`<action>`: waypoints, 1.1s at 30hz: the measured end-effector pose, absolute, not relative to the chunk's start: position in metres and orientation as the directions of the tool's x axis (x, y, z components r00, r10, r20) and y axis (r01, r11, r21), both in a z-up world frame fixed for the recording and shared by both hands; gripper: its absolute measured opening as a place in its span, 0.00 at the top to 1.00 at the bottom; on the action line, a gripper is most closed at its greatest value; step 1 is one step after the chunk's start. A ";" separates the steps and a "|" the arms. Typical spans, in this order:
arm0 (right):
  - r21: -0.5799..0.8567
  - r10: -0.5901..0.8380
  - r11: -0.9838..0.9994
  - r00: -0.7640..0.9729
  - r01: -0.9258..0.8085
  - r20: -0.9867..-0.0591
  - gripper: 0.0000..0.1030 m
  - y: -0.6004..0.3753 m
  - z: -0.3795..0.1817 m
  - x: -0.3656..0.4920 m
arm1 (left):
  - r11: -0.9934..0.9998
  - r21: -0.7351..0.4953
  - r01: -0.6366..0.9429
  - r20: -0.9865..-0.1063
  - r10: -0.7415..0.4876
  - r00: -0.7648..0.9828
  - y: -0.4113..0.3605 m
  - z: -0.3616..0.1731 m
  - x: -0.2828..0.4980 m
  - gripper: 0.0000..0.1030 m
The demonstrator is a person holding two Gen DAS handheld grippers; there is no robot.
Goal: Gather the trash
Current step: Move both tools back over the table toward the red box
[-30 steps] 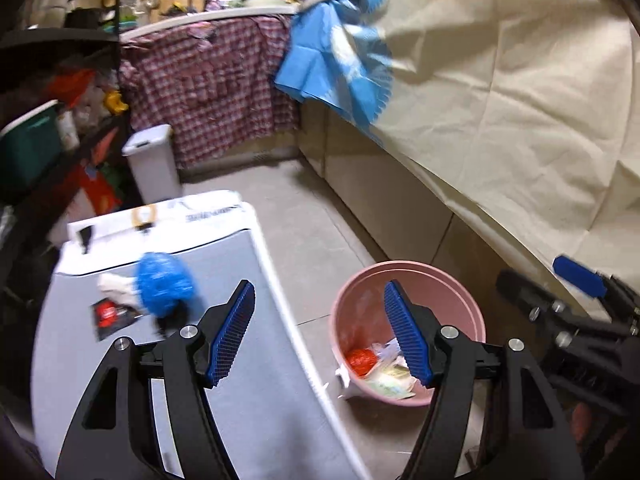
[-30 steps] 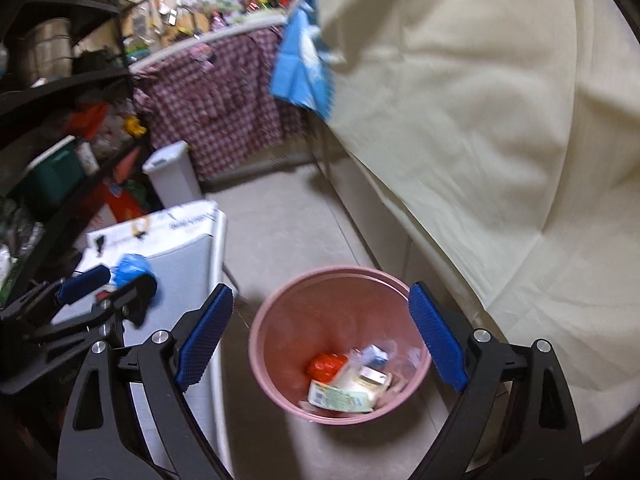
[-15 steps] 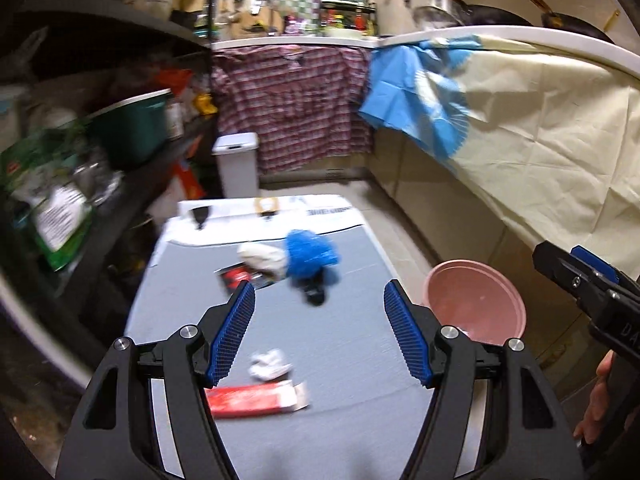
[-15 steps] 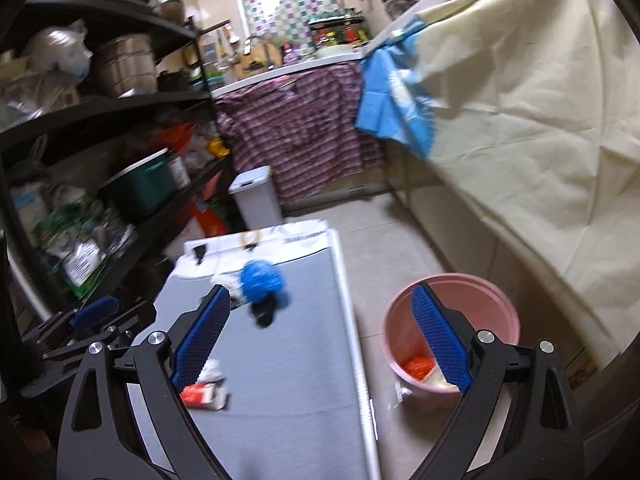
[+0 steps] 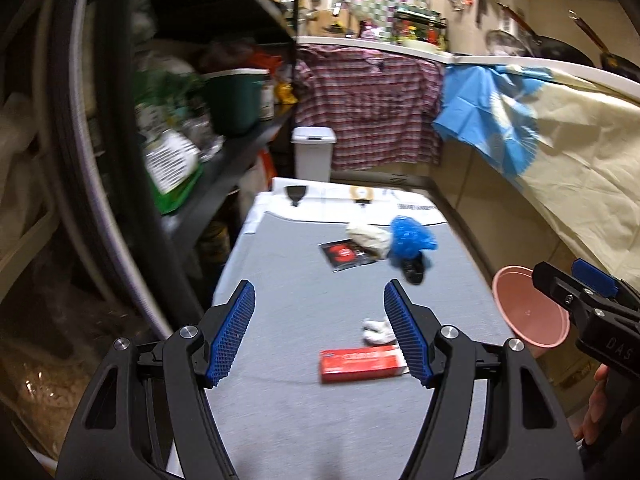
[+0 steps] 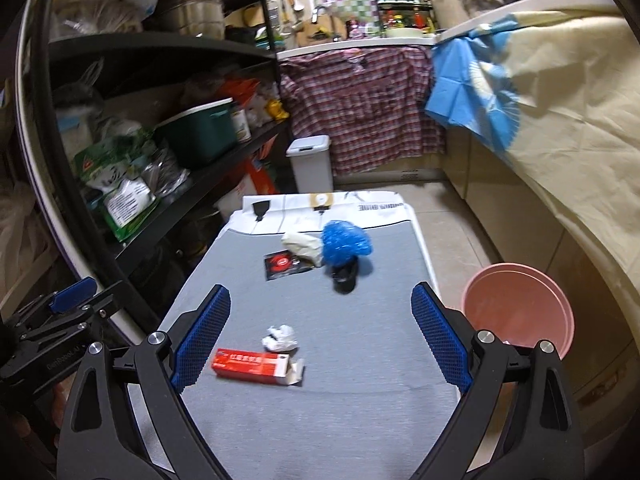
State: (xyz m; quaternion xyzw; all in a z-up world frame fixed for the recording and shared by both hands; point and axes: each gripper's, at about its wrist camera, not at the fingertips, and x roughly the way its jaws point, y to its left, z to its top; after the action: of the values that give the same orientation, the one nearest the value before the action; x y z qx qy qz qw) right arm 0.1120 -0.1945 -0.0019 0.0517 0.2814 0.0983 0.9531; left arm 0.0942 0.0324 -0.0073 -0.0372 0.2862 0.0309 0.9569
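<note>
A red carton point(image 6: 256, 367) is seen low in the frame on the grey-covered table point(image 6: 320, 420), beside a crumpled tissue point(image 6: 280, 338). Judged light and crushable, it is best gripped across its narrow sides. Both the left gripper point(image 5: 320, 336) and right gripper point(image 6: 320, 340) are held wide and empty; the pink bin point(image 6: 520, 304) stands lower right.

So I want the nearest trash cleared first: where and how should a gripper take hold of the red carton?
Grip the red carton across its narrow width near mid-length, coming from above. It lies flat and long on the grey table, with its flap end open, so avoid that end.
</note>
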 end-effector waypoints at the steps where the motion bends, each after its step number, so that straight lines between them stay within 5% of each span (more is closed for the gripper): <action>1: 0.154 0.221 0.975 0.820 -0.163 -0.529 0.12 -0.190 -0.002 0.113 | 0.994 -0.054 -0.095 -0.552 0.049 0.832 0.040 -0.009 0.093 0.36; 16: 0.098 0.196 0.980 0.801 -0.171 -0.566 0.12 -0.164 -0.019 0.141 | 0.983 -0.107 -0.150 -0.563 0.065 0.824 0.086 -0.046 0.103 0.36; 33: 0.047 0.107 0.994 0.756 -0.100 -0.646 0.12 -0.202 -0.058 0.191 | 0.985 -0.078 0.155 -0.678 -0.166 0.716 0.020 -0.136 0.156 0.36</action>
State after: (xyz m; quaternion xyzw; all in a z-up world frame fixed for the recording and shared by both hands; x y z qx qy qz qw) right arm 0.1912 -0.2024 -0.0584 0.0048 0.3452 0.0552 0.9369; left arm 0.1559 0.0204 -0.1360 -0.0077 0.3667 -0.0867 0.9263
